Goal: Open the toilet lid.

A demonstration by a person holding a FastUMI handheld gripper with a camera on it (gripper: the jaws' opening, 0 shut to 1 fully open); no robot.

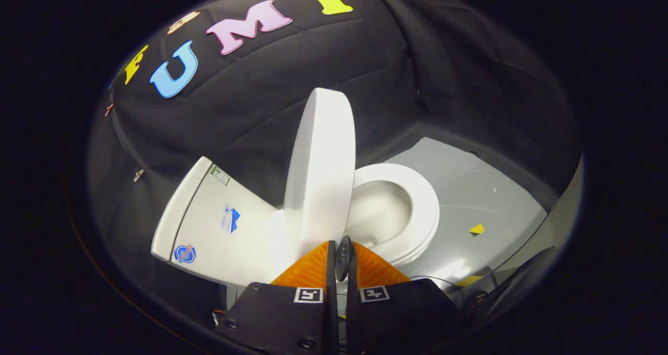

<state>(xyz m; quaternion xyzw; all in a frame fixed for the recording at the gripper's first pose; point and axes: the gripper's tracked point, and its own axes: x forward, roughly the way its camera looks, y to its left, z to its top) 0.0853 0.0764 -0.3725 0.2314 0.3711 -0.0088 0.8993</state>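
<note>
White plastic oval toilet lid [321,177] is standing raised, nearly upright, above the white ceramic bowl and seat [412,214], just ahead of the gripper [342,256], whose 2 fingers are sitting almost together around a small dark disc [343,258].

the toilet lid [319,172] stands raised, nearly upright, just ahead of the gripper [342,256], whose fingers sit close together with a small dark disc [343,258] between them. the tank [209,219] lies left of the lid, the seat [417,209] and bowl [376,209] right, on the floor [485,193].
</note>
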